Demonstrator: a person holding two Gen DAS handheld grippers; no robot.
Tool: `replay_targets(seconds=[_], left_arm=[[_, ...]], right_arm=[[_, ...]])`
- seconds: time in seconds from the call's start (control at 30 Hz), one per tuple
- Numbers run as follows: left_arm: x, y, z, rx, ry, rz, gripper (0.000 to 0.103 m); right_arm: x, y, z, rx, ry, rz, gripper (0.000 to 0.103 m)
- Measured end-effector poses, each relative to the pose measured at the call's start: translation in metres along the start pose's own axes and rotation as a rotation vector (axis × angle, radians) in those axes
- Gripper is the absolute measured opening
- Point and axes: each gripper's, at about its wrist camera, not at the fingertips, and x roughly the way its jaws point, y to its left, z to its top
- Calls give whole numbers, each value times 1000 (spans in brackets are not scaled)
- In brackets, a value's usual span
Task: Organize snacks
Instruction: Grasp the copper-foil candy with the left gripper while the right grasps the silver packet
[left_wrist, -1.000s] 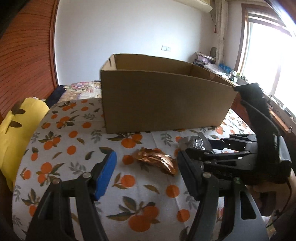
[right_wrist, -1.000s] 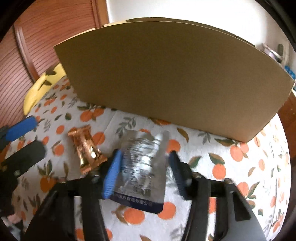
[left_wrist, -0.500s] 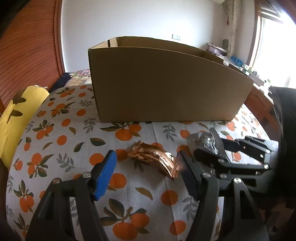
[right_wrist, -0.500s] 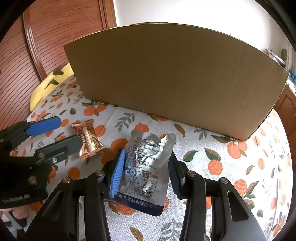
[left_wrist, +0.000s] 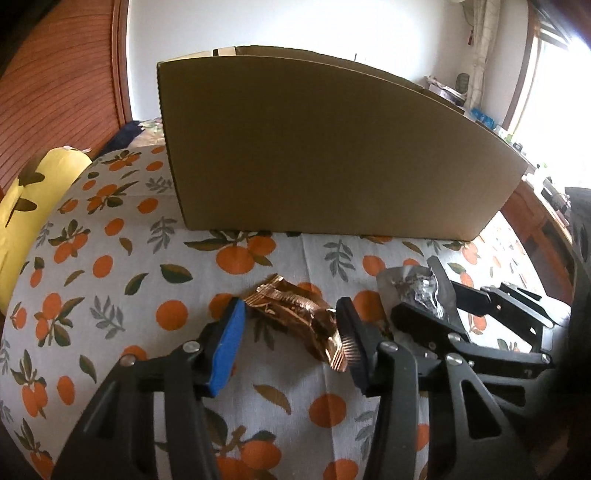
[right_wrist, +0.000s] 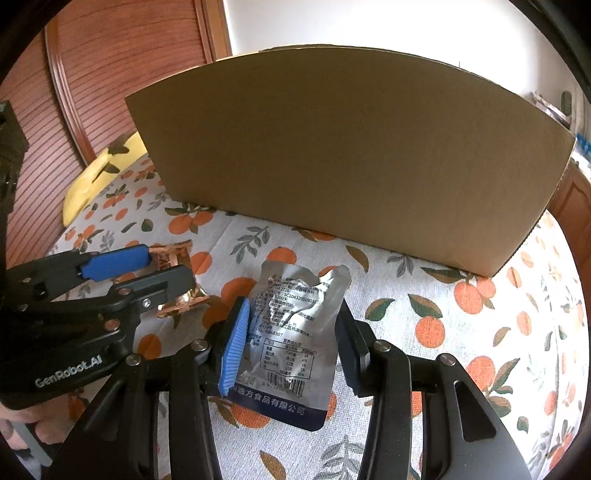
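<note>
Left gripper (left_wrist: 291, 338) jaws have just been closing around the crinkled copper-foil snack wrapper (left_wrist: 295, 314) on the orange-print tablecloth (left_wrist: 110, 266); contact unclear. Right gripper (right_wrist: 291, 339) clamps the silver foil pouch (right_wrist: 291, 325). Risk: slick foil squirts sideways; tall brown cardboard box (right_wrist: 351, 155) wall may catch either snack.

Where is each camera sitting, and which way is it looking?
Left wrist view: rides on the left claw, looking down-forward at the copper wrapper between its closing fingers; the right claw shows alongside.
Right wrist view: rides on the right claw, looking down-forward at the silver pouch it grips; the left claw and a bit of hand show.
Both share: the cardboard box, the orange-print cloth, both snacks.
</note>
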Motion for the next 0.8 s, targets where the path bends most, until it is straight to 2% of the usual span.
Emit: replay_targets(seconds=[0.37, 0.5, 0.57, 0.63, 0.8], left_arm=[[6, 2, 2, -31, 6, -14, 48], [5, -1, -2, 14, 0, 12, 50], [4, -2, -4, 27, -2, 9, 42], [3, -2, -5, 21, 3, -8, 28], [-3, -9, -7, 58, 4, -22, 19]], right_arm=[[-1, 0, 0, -5, -2, -5, 45], [-1, 0, 0, 2, -3, 4, 45], [-1, 0, 0, 4, -4, 6, 45], [0, 0, 0, 0, -3, 2, 45], [0, 1, 0, -3, -3, 1, 45]])
